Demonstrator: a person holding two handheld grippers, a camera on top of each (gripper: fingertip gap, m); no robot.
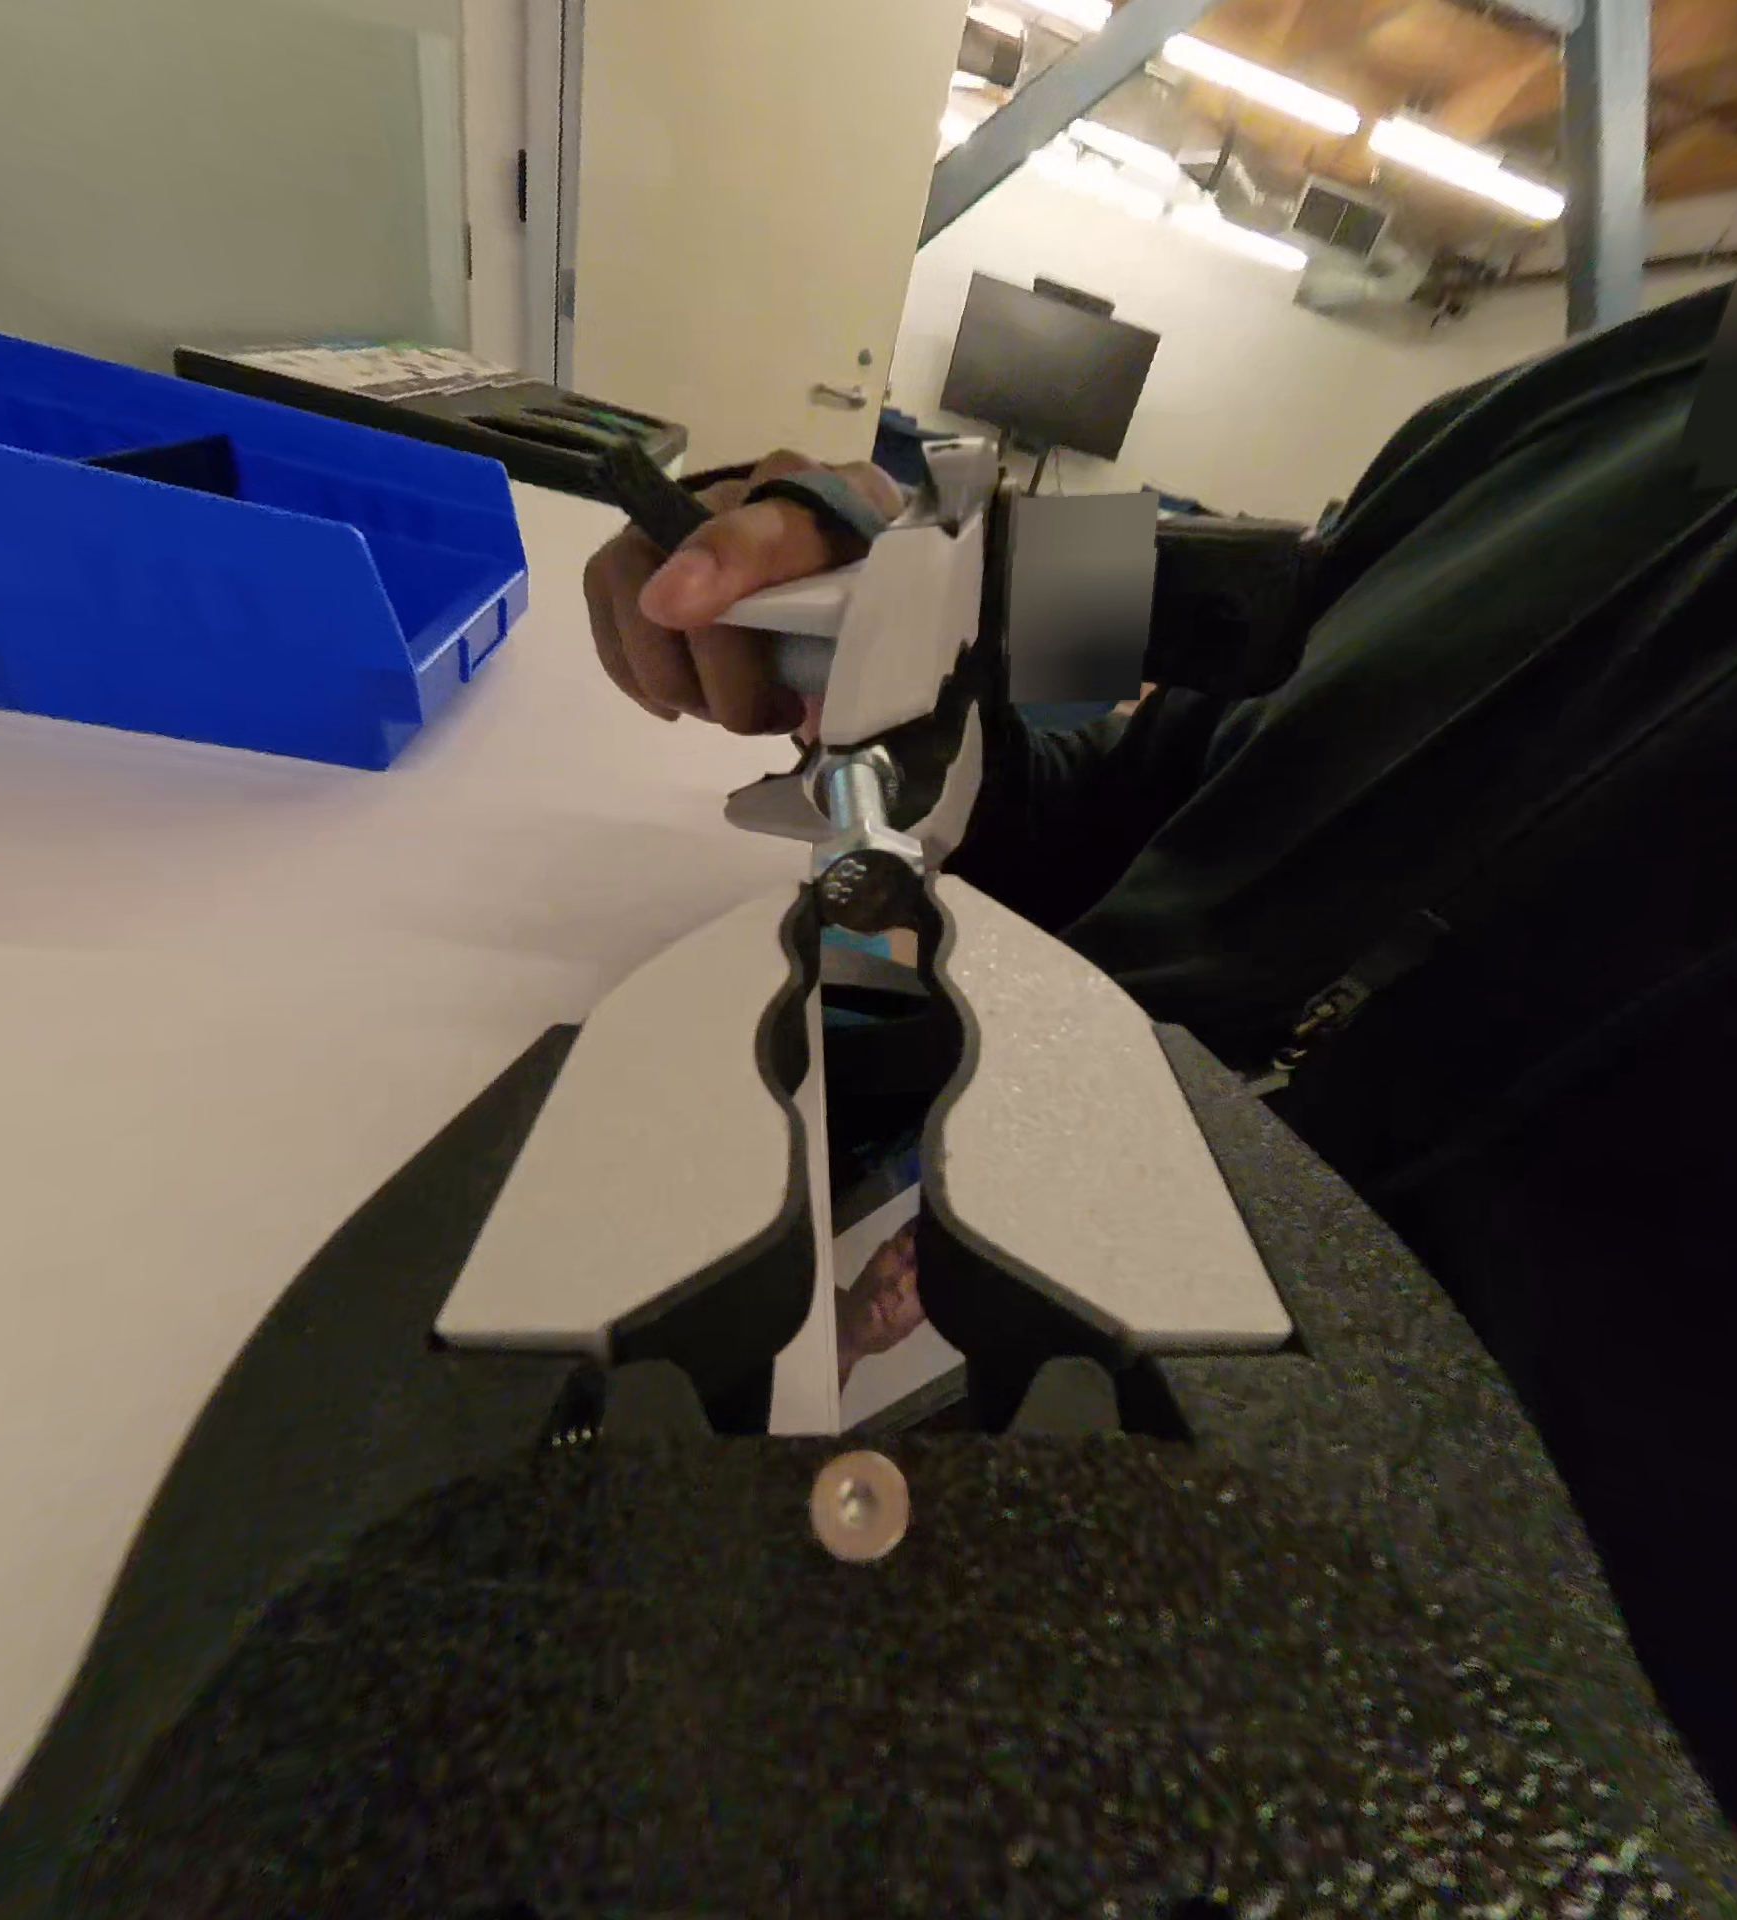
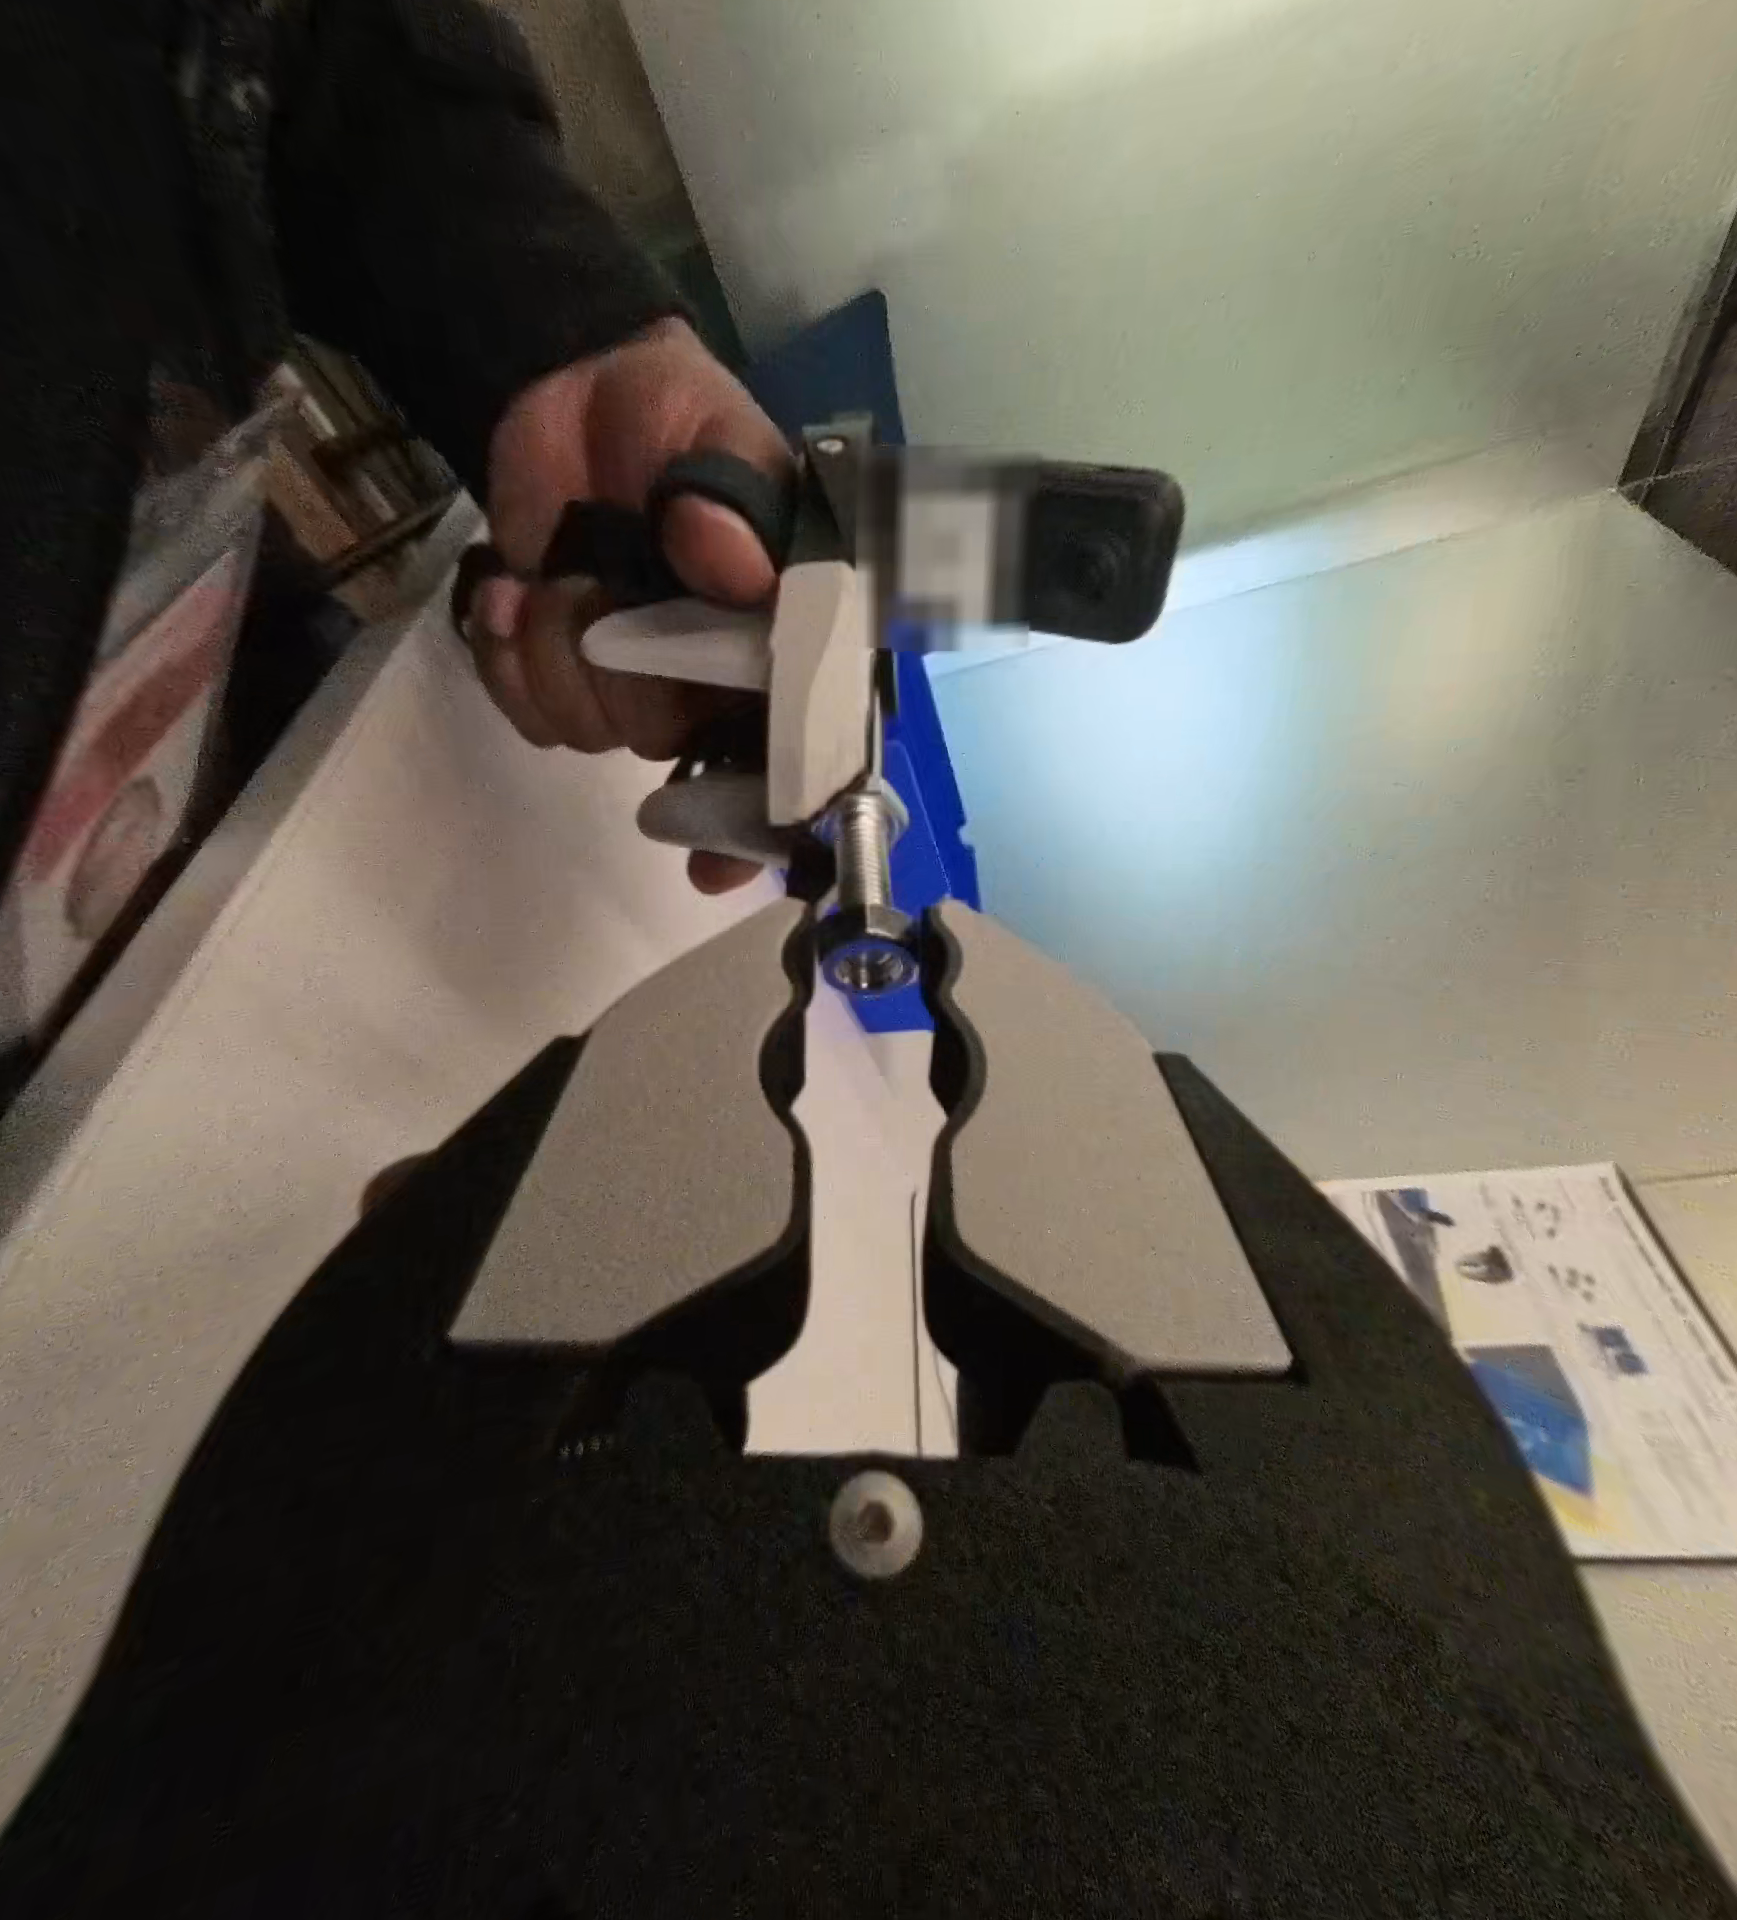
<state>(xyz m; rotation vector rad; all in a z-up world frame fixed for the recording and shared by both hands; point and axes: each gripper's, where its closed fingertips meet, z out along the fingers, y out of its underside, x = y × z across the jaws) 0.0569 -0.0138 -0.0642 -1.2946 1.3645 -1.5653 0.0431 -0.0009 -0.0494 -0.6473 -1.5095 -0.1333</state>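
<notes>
Steel, bright and threaded: a bolt (image 1: 848, 831) is held in the air between my two grippers, above the white surface (image 1: 220, 987) and well clear of the blue bin (image 1: 220, 582). My left gripper (image 1: 864, 904) has its jaws nearly closed, pressing on the bolt's head. My right gripper (image 2: 869, 961), jaws just as narrow, pinches the hex nut (image 2: 869, 966) on the bolt's far end, so the shank bridges the two tips. I judge the bolt rigid and fairly heavy for its size, with smooth plating that could slip or twist in soft pads. The flats of the head and of the nut look like the surest places to take hold; the round thread offers little. A printed sheet (image 2: 1622, 1371) lies off to the side.
</notes>
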